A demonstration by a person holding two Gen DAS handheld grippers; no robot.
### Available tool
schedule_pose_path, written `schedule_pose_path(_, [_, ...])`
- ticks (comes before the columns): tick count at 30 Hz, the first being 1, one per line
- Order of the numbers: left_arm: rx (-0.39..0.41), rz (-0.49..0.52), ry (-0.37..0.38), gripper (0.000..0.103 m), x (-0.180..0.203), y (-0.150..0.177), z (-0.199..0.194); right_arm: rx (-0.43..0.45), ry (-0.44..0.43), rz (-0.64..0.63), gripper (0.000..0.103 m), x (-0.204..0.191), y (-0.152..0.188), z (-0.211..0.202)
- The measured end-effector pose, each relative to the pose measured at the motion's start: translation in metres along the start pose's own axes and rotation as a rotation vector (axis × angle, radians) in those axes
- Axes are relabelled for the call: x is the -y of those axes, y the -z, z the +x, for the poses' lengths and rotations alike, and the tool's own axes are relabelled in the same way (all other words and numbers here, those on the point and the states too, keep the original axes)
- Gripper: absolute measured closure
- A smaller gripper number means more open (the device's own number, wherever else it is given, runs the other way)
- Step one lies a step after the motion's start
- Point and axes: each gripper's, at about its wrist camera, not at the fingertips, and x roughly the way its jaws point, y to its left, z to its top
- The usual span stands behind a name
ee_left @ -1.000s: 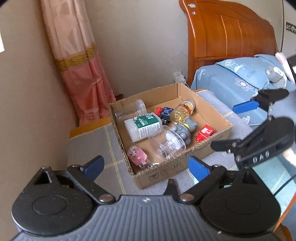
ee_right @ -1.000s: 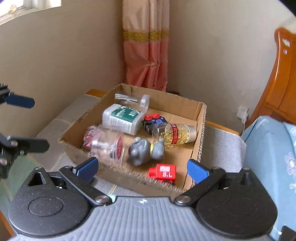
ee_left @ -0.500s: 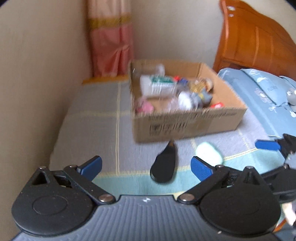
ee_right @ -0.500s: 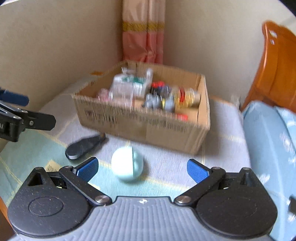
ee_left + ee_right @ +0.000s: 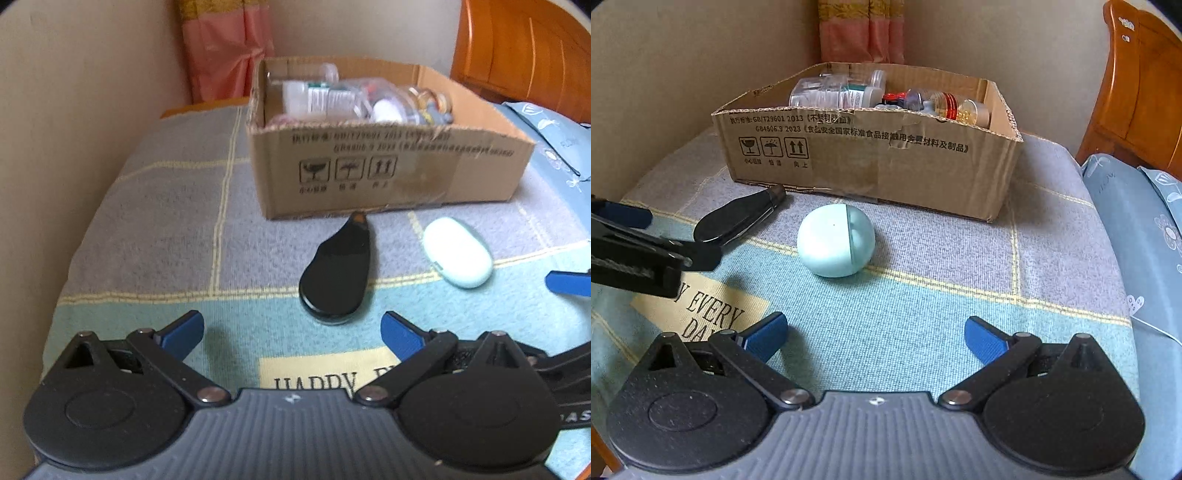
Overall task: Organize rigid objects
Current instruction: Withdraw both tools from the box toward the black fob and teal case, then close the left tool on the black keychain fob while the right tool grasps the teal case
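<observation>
While both grippers hung with jaws spread wide and nothing between them, the cardboard box [image 5: 871, 162] stood on the checked cloth [image 5: 923, 325] against the wall, holding a white bottle with a green label [image 5: 849, 94], a clear jar of yellow capsules [image 5: 964, 107] and several small toys that blurred together behind its near wall. Just in front of the box lay a black teardrop-shaped case [image 5: 338, 273], its narrow tip nearly touching the cardboard, and beside it a mint-green oval case [image 5: 834, 240]. The left gripper [image 5: 291, 332] faced the black case; the right gripper [image 5: 875, 334] faced the mint one. A wooden headboard [image 5: 1137, 85] was cut off at the right.
</observation>
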Motion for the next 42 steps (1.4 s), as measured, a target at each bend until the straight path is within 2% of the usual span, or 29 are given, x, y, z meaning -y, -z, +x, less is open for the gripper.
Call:
schedule_pose_path(3, [0.0, -0.045, 0.008, 0.001, -0.009, 0.002, 0.003, 0.012, -0.006, -0.004, 0.0, 0.001, 0.001, -0.001])
schedule_pose_path(13, [0.027, -0.14, -0.064, 0.001, -0.039, -0.002, 0.007, 0.022, 0.006, 0.009, 0.0, 0.0, 0.001, 0.0])
schedule_pose_path(15, [0.026, -0.152, -0.117, 0.001, -0.041, -0.004, 0.01, 0.024, 0.007, 0.01, 0.0, -0.001, 0.0, 0.001])
schedule_pose_path(18, [0.027, -0.193, -0.114, 0.001, -0.049, -0.005, 0.011, 0.021, 0.006, 0.008, 0.0, -0.002, -0.004, 0.005])
schedule_pose_path(29, [0.041, -0.171, -0.137, 0.001, -0.053, -0.016, 0.02, 0.02, 0.023, 0.035, 0.0, -0.003, -0.038, 0.034])
schedule_pose_path(35, [0.043, -0.155, -0.148, 0.001, -0.049, -0.02, 0.022, 0.04, 0.055, 0.071, 0.0, 0.007, -0.036, 0.034])
schedule_pose_path(42, [0.036, -0.089, -0.068, 0.001, -0.025, -0.018, 0.009, 0.05, 0.088, 0.106, 0.0, 0.021, -0.03, 0.03])
